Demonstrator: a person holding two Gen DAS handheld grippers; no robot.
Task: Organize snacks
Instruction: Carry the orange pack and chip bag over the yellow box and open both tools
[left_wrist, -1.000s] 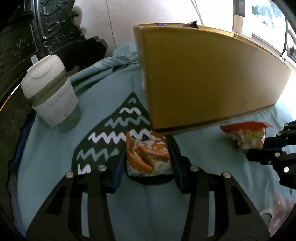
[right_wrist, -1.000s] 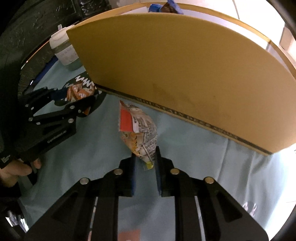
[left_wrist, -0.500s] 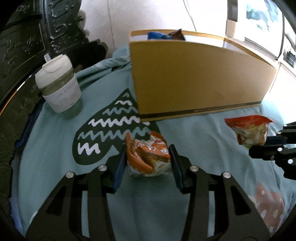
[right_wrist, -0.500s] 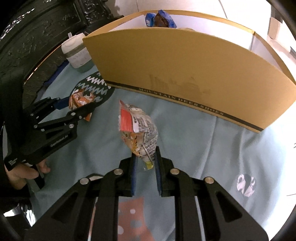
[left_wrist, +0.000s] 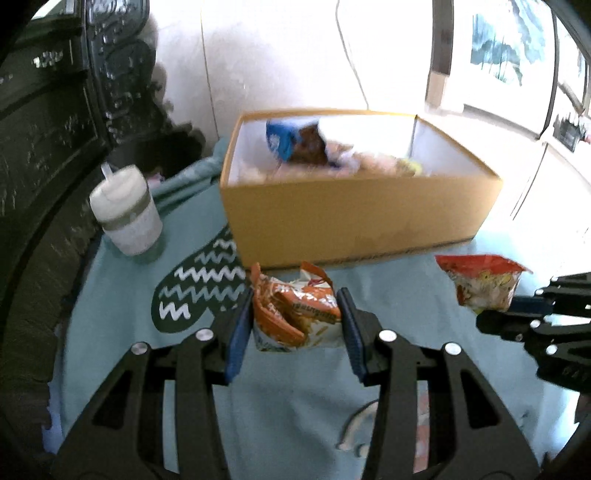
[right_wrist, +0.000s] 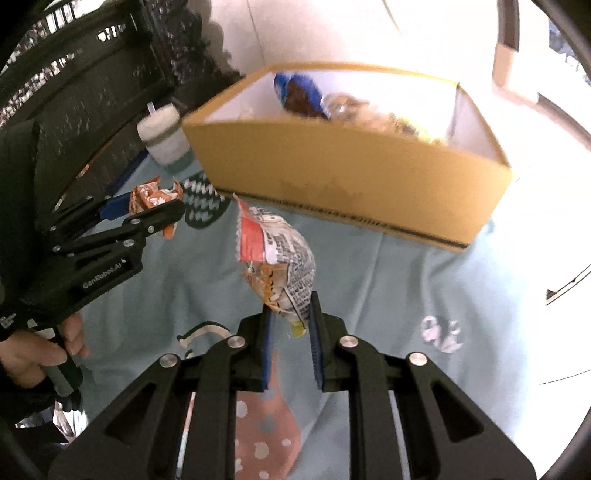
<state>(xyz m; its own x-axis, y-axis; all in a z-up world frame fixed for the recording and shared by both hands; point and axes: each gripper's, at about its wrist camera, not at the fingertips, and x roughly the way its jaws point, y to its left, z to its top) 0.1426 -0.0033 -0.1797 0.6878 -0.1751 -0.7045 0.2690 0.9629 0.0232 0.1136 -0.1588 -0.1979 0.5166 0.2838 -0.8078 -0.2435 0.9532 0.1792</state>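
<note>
My left gripper (left_wrist: 295, 325) is shut on an orange snack packet (left_wrist: 295, 314) and holds it above the cloth, in front of the box. It also shows in the right wrist view (right_wrist: 155, 212) with the orange packet (right_wrist: 153, 194). My right gripper (right_wrist: 290, 328) is shut on the lower end of a red-topped snack packet (right_wrist: 277, 269), which stands up from the jaws. That packet shows at the right of the left wrist view (left_wrist: 484, 284). The open yellow cardboard box (left_wrist: 362, 218) (right_wrist: 354, 184) holds several snacks, among them a blue packet (left_wrist: 284, 140).
A lidded white cup with a straw (left_wrist: 127, 214) (right_wrist: 164, 138) stands left of the box. A teal patterned cloth (left_wrist: 280, 406) (right_wrist: 388, 295) covers the table. Dark carved furniture (left_wrist: 55, 110) rises at the left. A hand (right_wrist: 33, 354) holds the left gripper's handle.
Both grippers have risen and drawn back from the box with their packets. The box's open top and the snacks inside have come into view.
</note>
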